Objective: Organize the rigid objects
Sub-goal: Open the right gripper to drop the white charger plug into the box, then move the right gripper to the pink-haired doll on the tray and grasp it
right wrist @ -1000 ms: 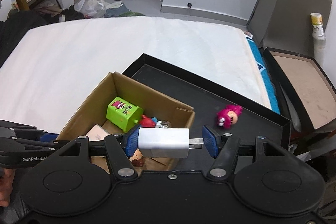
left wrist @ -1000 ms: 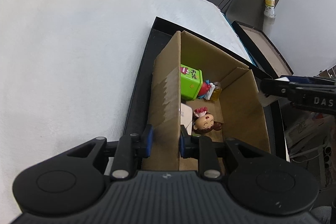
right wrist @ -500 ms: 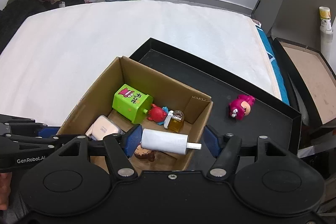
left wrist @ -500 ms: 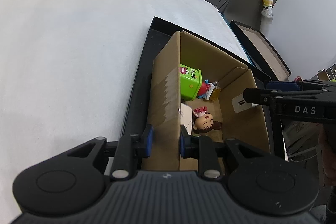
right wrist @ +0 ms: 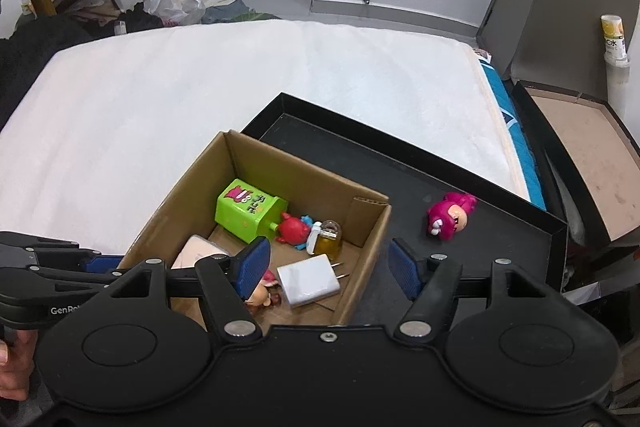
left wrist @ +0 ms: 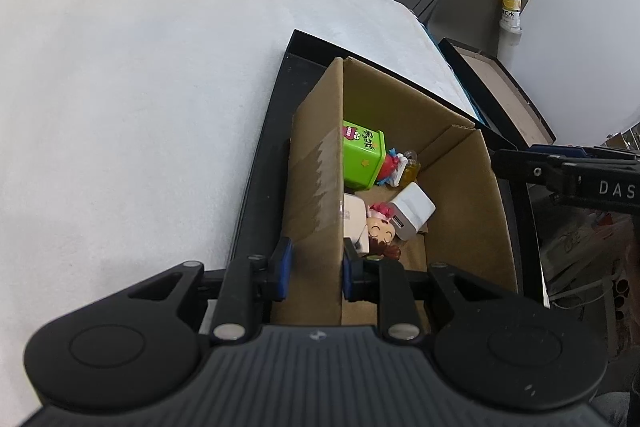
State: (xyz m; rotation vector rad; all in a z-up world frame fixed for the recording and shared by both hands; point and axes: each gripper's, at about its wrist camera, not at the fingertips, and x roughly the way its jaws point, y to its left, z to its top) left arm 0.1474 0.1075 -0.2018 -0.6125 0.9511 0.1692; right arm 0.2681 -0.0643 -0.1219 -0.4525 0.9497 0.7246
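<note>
— So, where is the white charger now?

— It lies on the floor of the cardboard box, near the box's right wall. Its two metal prongs point toward that wall. A little doll with a smiling face lies just beside it.

— What else is in the box?

— A green toy box lies on its side at the far end. Next to it sit a small red and blue figure and a tiny bottle of yellow liquid. A pale pink thing lies by the left wall.

— What is the left gripper doing?

— Its jaws are narrow and they pinch the left wall of the cardboard box. One blue pad is outside the wall and one is inside.

— And the right gripper?

— Its jaws are apart and still opening. Nothing is between them. They hang above the near end of the box, over the charger.

— Where does the box stand?

— It stands in a black tray. The tray sits at the right edge of a white bed.

— Is anything outside the box?

— Yes. A pink toy lies on the tray floor, to the right of the box and well apart from it.
</note>
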